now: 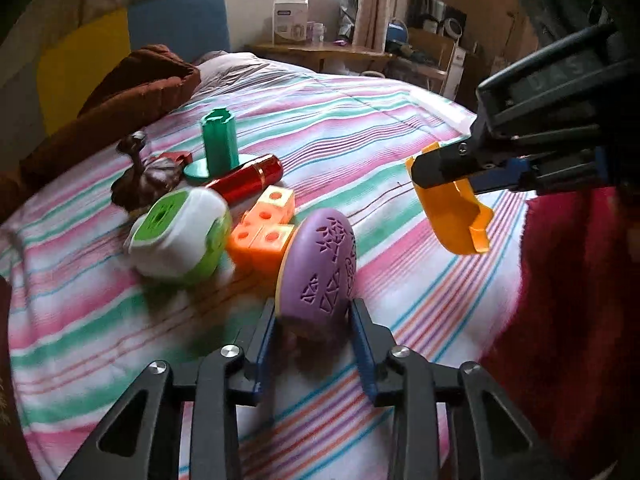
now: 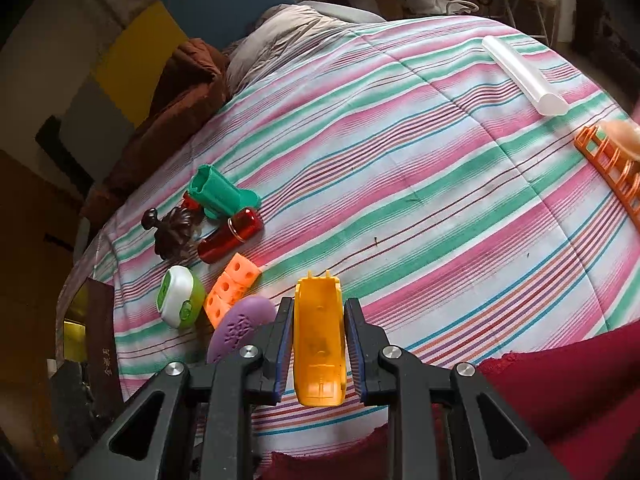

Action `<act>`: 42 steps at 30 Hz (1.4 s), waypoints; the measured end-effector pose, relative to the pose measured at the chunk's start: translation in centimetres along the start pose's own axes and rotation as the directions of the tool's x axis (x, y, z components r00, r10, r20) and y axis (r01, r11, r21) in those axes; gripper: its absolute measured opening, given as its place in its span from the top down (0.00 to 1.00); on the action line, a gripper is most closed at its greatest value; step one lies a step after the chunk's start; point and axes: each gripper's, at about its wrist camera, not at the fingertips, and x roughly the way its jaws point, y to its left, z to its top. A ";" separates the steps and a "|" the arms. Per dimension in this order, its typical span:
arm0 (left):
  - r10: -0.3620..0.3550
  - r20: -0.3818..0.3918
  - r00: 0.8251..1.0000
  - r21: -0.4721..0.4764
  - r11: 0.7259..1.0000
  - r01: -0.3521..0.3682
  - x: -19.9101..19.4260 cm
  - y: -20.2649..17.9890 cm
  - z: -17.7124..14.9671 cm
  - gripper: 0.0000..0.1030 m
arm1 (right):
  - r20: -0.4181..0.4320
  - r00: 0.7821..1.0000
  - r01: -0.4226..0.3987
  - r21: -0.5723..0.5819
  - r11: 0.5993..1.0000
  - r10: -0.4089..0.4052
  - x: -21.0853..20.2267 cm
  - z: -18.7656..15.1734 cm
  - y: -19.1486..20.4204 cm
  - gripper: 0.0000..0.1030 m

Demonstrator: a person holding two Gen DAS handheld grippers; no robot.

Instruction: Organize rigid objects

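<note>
In the left wrist view, the left gripper point(image 1: 314, 320) fills the lower middle of the frame, its jaws set close on either side of a purple oval case point(image 1: 318, 264) standing on edge on the striped bedspread point(image 1: 360, 120); whether they truly clamp it or only bracket it, I cannot tell. Left of the case, a cluster already sits together: orange blocks point(image 1: 264, 228), a green and white box point(image 1: 180, 236), a red tube point(image 1: 248, 178), a green stand point(image 1: 218, 148) and a dark brown figurine point(image 1: 146, 178). At the right of the frame the right gripper point(image 1: 444, 176) carries a yellow scoop point(image 1: 454, 212) in the air.

In the right wrist view, the right gripper point(image 2: 319, 332) holds the yellow scoop point(image 2: 319, 344) between narrow jaws at lower centre, above the bedspread. The same cluster lies at the left. At the upper right a white tube point(image 2: 524, 76) lies alone, and an orange basket point(image 2: 608, 168) sits at the right edge.

Sorting looks about midway: most pieces are grouped, while the scoop, purple case and white tube seem unplaced.
</note>
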 end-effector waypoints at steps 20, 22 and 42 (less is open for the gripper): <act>0.009 0.025 1.000 -0.102 0.995 -0.007 -2.8 2.4 -2.7 0.64 | -0.008 1.000 0.023 -0.065 0.998 -0.024 0.2 -0.4 1.0 0.76; -0.014 0.023 1.000 -0.153 0.988 0.017 -2.5 3.0 -2.2 0.64 | -0.002 1.000 0.025 -0.067 0.997 -0.025 0.1 -0.4 1.0 0.76; -0.031 0.175 0.984 -0.294 0.952 0.082 -9.2 7.0 -4.3 0.87 | 0.046 0.996 0.083 -0.152 0.985 -0.077 -0.3 -0.8 2.2 0.75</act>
